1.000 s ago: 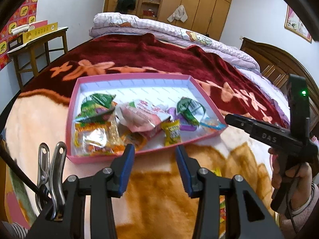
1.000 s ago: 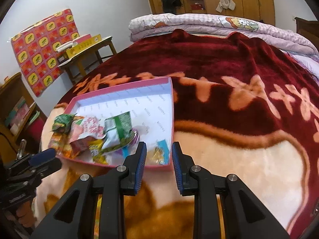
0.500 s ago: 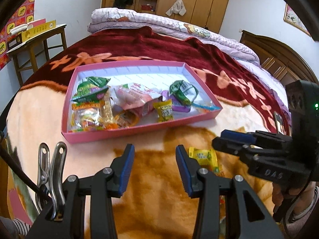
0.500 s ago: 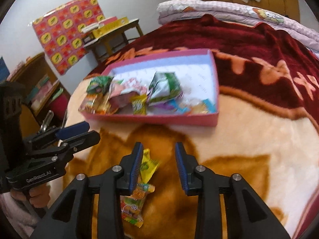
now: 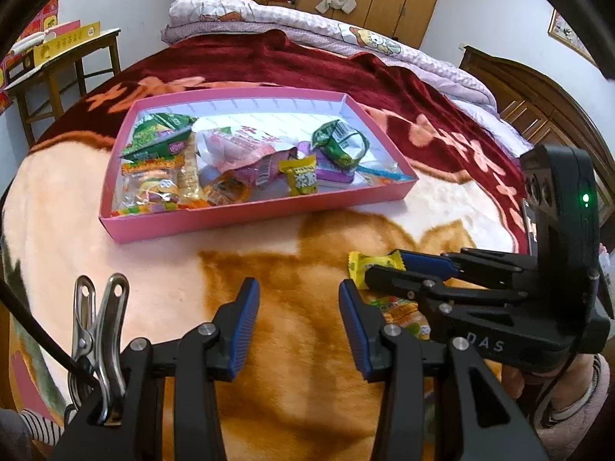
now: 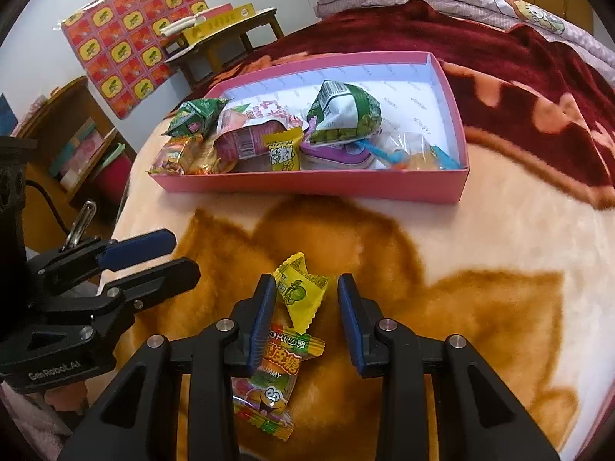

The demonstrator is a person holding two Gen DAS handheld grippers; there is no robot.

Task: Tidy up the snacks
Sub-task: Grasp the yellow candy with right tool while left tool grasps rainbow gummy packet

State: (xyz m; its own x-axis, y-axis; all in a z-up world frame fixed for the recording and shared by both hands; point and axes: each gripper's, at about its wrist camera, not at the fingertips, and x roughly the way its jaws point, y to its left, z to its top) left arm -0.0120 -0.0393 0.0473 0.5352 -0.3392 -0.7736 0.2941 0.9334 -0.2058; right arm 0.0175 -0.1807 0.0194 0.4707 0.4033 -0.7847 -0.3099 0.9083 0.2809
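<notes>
A pink tray lies on the blanket and holds several snack packets. A small yellow candy packet lies on the blanket in front of the tray, with a colourful gummy packet just behind it. My right gripper is open, its jaws on either side of the yellow packet, low over the blanket. My left gripper is open and empty over bare blanket, left of the right gripper.
The bed's dark red and orange blanket spreads all round. A folded quilt lies at the far end. A wooden side table stands to the left. A metal clip hangs on my left gripper.
Both grippers have drawn back from the tray. My right gripper has come down so its open jaws straddle the yellow candy packet.
</notes>
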